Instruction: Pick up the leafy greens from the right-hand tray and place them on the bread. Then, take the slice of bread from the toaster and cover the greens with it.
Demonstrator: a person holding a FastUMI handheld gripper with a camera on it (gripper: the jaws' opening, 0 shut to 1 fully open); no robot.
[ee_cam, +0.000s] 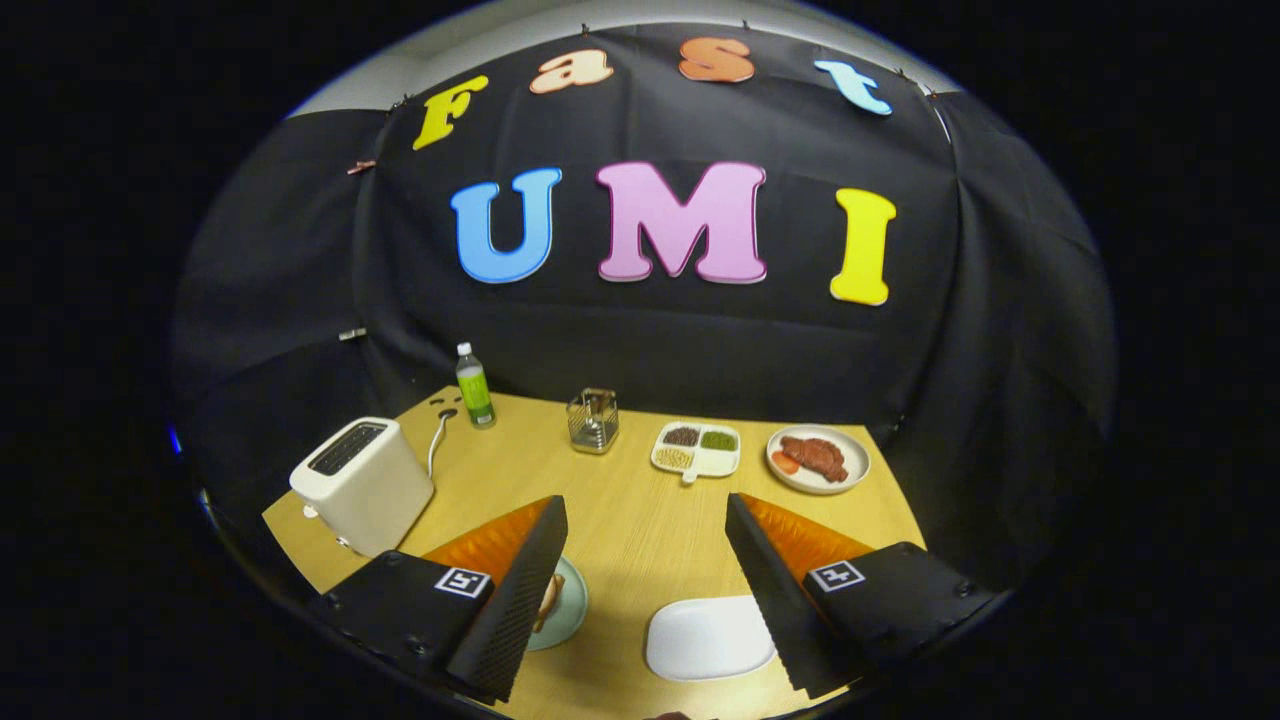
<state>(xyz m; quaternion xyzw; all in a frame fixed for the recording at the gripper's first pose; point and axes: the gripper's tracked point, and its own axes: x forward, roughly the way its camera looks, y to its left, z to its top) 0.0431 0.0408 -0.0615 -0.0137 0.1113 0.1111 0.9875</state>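
A wooden table (pixel 640 520) carries everything in the scene. Along its far edge, beyond the fingers, stand a green-labelled bottle (pixel 474 386), a small glass holder (pixel 593 420), a divided dish (pixel 696 450) with dark, green and pale fillings in its three sections, and a round plate (pixel 818 459) bearing a piece of brown meat with something red beside it. A white toaster (pixel 362 484) sits near the left edge, its cord trailing back toward the bottle; whether bread is in its slots cannot be made out. Nothing lies on the open stretch of table between the fingers. Close in, a pale green plate (pixel 565 603) is partly hidden behind the left finger, with a brownish edge, probably bread, peeking out against that finger. A white tray (pixel 708 636) rests just inside the right finger; the part that shows is bare, and no greens can be made out on it. The claw (pixel 647 520) is spread wide, holding nothing, its fingers above the table.
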